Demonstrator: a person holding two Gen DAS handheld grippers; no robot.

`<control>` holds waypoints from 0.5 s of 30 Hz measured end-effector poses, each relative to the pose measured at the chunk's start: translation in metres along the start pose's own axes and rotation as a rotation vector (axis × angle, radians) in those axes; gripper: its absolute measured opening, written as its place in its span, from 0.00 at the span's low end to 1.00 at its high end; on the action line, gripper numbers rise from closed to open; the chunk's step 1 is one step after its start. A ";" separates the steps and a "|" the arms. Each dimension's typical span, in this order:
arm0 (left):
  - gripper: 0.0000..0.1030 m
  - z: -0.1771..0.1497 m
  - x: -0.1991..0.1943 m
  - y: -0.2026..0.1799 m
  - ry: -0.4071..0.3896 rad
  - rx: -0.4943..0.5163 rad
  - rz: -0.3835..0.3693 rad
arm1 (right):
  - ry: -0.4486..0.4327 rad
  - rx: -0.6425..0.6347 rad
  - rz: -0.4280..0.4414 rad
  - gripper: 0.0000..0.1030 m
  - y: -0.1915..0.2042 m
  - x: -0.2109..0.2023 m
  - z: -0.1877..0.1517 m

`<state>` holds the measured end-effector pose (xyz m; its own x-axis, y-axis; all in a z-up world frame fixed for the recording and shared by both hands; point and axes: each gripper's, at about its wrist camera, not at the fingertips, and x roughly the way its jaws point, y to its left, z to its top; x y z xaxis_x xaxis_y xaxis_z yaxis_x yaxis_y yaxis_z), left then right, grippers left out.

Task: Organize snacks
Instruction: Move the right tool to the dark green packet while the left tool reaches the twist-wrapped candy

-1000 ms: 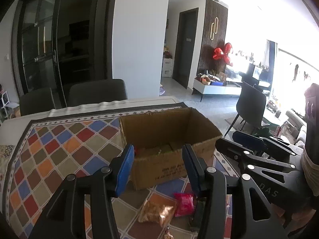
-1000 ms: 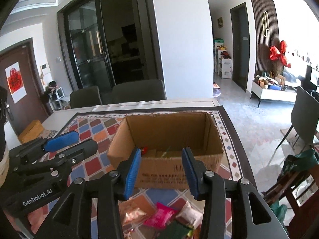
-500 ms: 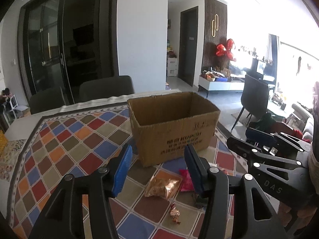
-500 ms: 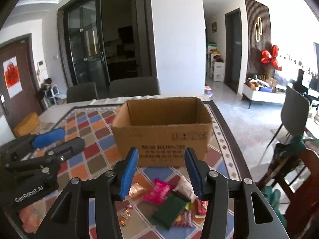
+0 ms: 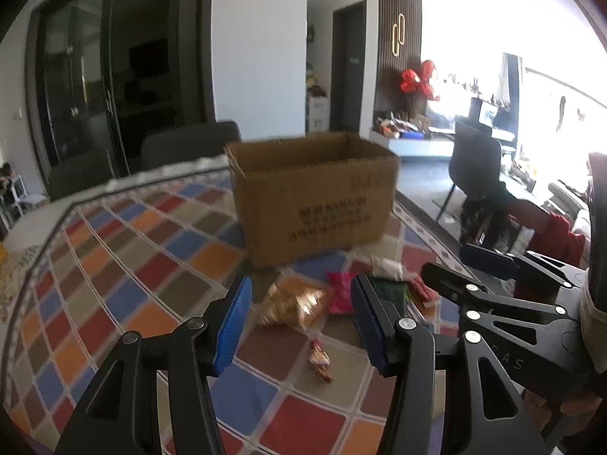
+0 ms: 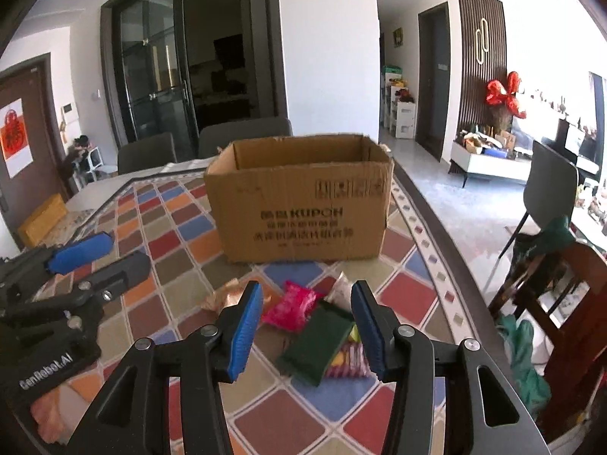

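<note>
An open cardboard box (image 5: 315, 193) (image 6: 303, 208) stands on the chequered tablecloth. In front of it lies a loose pile of snacks: a gold packet (image 5: 294, 305) (image 6: 225, 294), a pink packet (image 5: 339, 290) (image 6: 292, 305), a dark green packet (image 6: 316, 345) (image 5: 390, 290), a pale packet (image 6: 341, 288) and a striped packet (image 6: 347, 360). One small wrapped sweet (image 5: 320, 358) lies apart, nearer to me. My left gripper (image 5: 301, 316) hovers open above the gold packet, nothing between its fingers. My right gripper (image 6: 307, 322) hovers open over the pink and green packets, touching neither.
The table's right edge (image 6: 447, 250) curves close beside the snacks. A wooden chair with green cloth (image 6: 542, 303) stands just beyond it, and a dark chair (image 6: 550, 185) farther off. Two grey chairs (image 6: 242, 134) sit behind the box.
Both grippers have drawn back from over the box and sunk toward the snacks in front of it. The box interior is no longer visible. The right jaws stand slightly wider.
</note>
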<state>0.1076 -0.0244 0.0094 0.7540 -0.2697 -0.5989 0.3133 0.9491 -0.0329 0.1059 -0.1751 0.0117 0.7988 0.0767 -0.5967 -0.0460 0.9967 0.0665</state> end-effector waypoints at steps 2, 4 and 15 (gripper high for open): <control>0.52 -0.009 0.004 -0.002 0.022 -0.003 -0.015 | 0.016 0.010 0.007 0.48 -0.001 0.003 -0.008; 0.52 -0.016 0.009 -0.004 0.040 -0.005 -0.021 | 0.025 0.025 0.011 0.48 -0.003 0.006 -0.014; 0.52 -0.044 0.044 -0.006 0.132 0.000 -0.062 | 0.144 0.099 0.007 0.48 -0.011 0.040 -0.038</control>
<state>0.1134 -0.0344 -0.0522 0.6510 -0.3040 -0.6955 0.3565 0.9314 -0.0734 0.1155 -0.1821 -0.0438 0.7040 0.0935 -0.7040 0.0135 0.9894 0.1449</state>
